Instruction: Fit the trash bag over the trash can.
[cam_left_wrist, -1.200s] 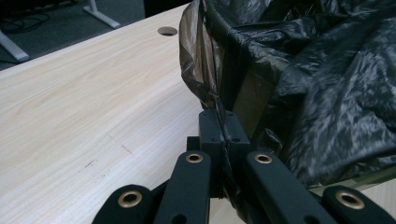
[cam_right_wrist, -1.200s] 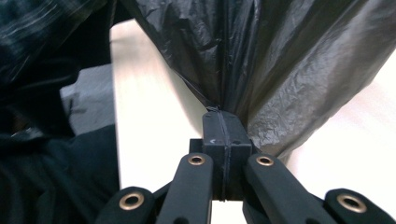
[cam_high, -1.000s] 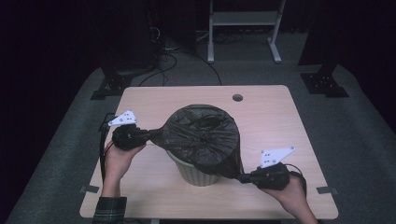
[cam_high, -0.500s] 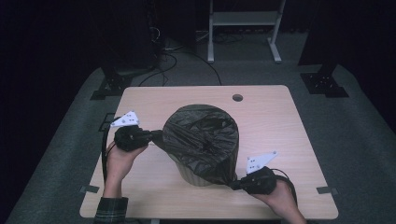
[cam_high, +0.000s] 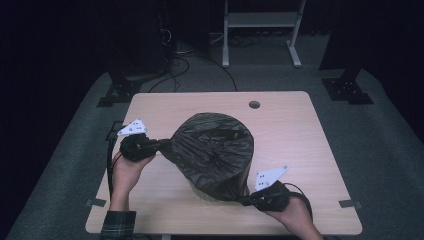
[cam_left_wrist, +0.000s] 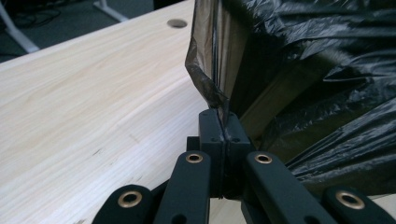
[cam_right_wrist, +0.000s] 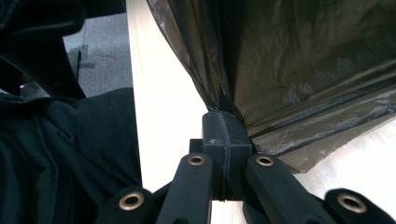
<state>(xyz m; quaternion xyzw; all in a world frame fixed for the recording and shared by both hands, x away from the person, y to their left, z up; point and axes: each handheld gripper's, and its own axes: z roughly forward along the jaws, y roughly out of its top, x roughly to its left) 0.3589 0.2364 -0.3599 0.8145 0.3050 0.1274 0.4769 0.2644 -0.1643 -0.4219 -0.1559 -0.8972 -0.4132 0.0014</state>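
A black bin bag (cam_high: 215, 155) is draped over a container standing near the middle of the surface (cam_high: 300, 140), and both tools have hold of its film. The left tool (cam_high: 159, 145) sits at about 9 o'clock of the bag; in the left gripper view its jaws are pressed fully together on a thin fold of the bag's edge (cam_left_wrist: 212, 91), which rises taut from the tips. The right tool (cam_high: 246, 201) sits at about 5 o'clock, low near the surface and close to the near edge; in the right gripper view its jaws are likewise closed tight, pinching the plastic (cam_right_wrist: 280, 70) where it gathers to a point above them.

The 2 grips fall on roughly opposite sides, which looks deliberate: pulling from opposite sides spreads the film and keeps it from bunching on 1 side. The left grip is higher, near the top edge of the container, while the right grip is down by the base, so the bag seems to be worked downward on the near side while the far-left side is held steady. A pale wall of the container (cam_left_wrist: 224, 42) shows through the film in the left gripper view. The plastic is thin and slippery, so a narrow pinch could tear or slip under a hard tug.
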